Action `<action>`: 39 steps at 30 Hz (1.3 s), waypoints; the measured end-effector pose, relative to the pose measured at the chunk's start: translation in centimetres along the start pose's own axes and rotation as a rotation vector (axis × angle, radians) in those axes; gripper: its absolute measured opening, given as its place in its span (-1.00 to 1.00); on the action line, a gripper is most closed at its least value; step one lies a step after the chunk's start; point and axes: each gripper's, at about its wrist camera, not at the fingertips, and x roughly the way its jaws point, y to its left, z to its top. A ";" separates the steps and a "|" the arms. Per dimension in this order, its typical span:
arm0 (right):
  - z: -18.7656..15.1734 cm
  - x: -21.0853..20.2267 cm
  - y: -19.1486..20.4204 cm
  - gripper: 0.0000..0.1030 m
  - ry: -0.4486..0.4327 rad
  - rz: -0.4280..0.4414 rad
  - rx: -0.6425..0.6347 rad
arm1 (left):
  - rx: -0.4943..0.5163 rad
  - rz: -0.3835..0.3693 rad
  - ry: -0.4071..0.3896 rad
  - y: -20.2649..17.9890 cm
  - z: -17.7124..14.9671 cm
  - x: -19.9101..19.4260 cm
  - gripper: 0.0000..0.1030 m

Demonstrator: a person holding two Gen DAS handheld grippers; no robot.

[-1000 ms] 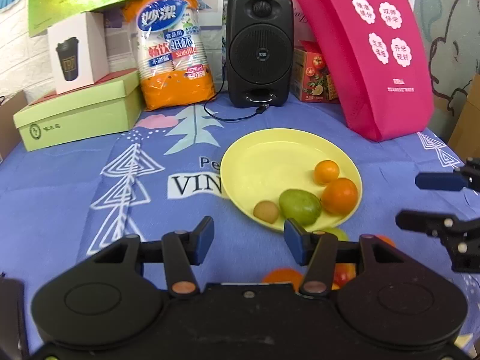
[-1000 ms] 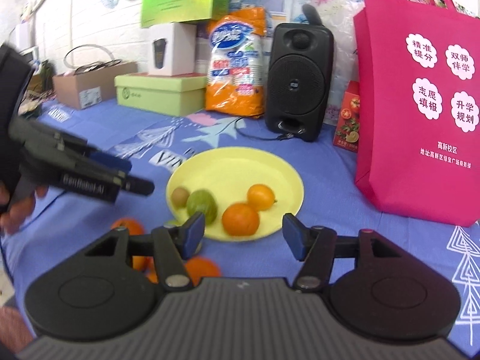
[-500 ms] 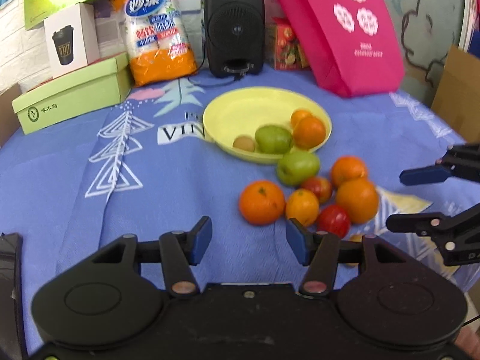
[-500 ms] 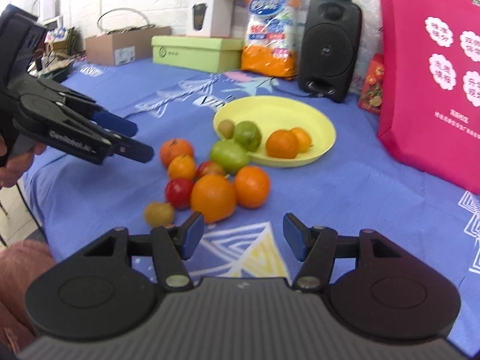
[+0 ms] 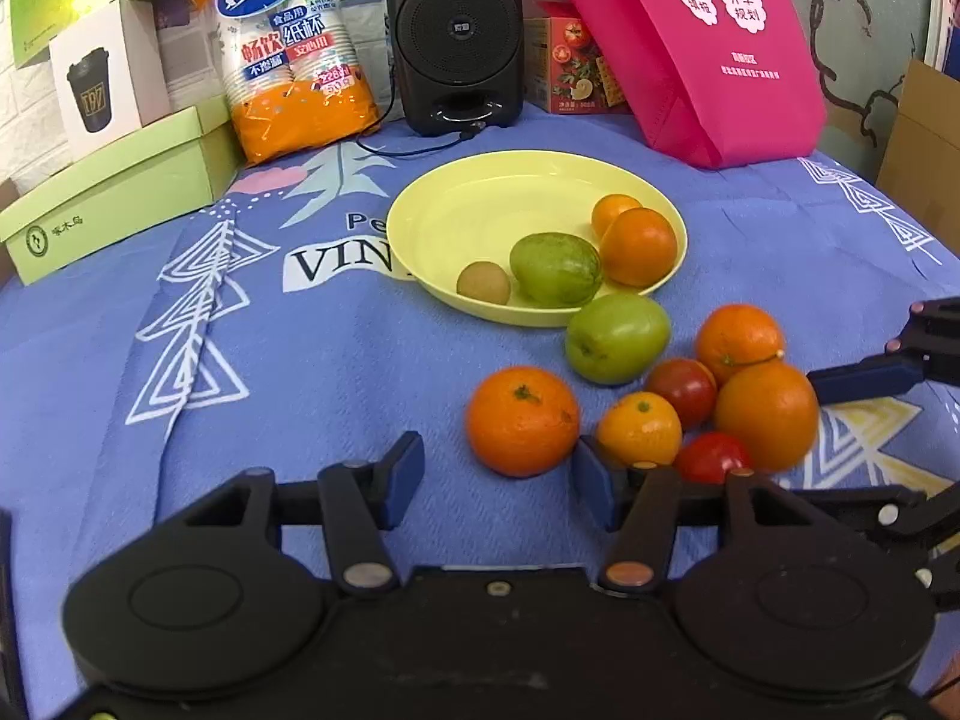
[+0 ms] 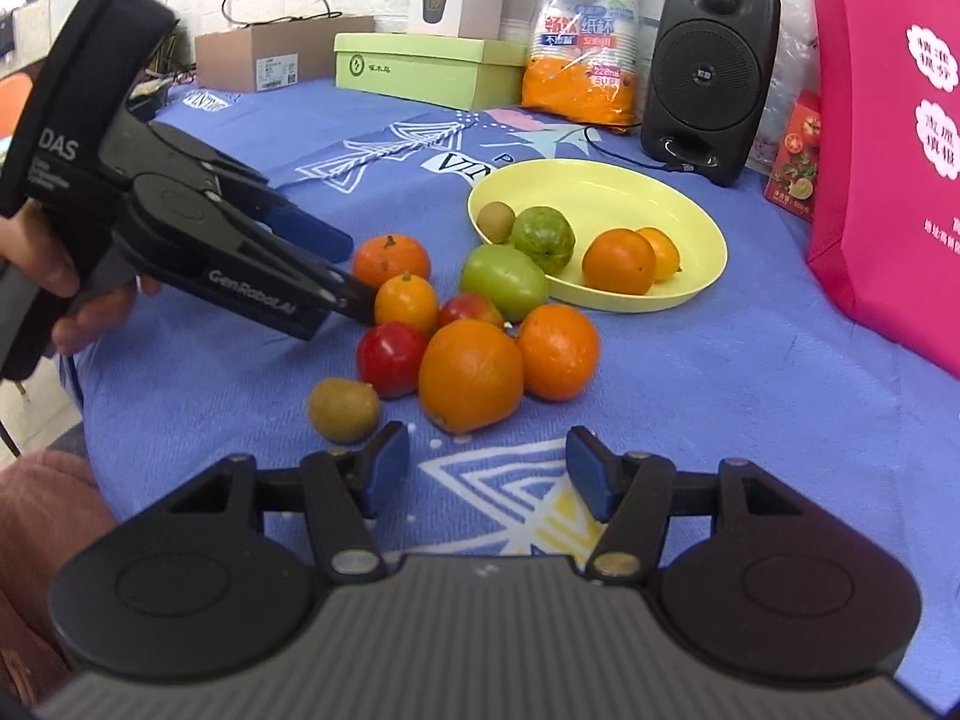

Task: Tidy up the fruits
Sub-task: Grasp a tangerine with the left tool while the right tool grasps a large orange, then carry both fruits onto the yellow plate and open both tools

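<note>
Fruits [image 6: 474, 330] | orange, red, green, glossy, clustered beside yellow plate [image 6: 690, 294] | both hand-held grippers wide, empty

the tablecloth [image 5: 300, 372] is a matt woven blue cloth with a slightly rough weave and printed white figures. the yellow plate [image 5: 480, 204] looks like smooth plastic with a soft sheen. the oranges [image 5: 522, 420] have a dimpled, faintly glossy peel; the red tomato [image 6: 391, 358] is smooth and shiny. the left gripper [image 5: 495, 474] is matt black plastic with blue pads [image 5: 405, 477], perhaps rubber, and small metal pins. the pink bag [image 5: 708, 54] is matt cloth.
</note>
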 end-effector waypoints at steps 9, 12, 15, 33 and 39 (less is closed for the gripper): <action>0.6 1.4 -0.1 0.12 -0.020 0.041 0.031 | -0.024 -0.038 -0.022 0.6 0.3 1.1 0.06; 0.5 1.5 0.0 0.08 -0.025 0.044 0.037 | -0.033 -0.048 -0.033 0.7 0.3 1.3 -0.01; 0.6 1.4 0.1 -0.20 -0.032 0.044 0.036 | -0.041 -0.064 -0.039 0.7 0.3 1.3 -0.22; 0.1 -0.3 0.2 -0.28 -0.039 0.021 0.048 | -0.062 -0.063 -0.030 0.3 -0.8 -1.3 -0.23; -0.2 -2.0 -0.1 -0.29 -0.059 -0.004 0.050 | -0.062 -0.063 -0.051 0.0 -0.9 -3.0 -0.23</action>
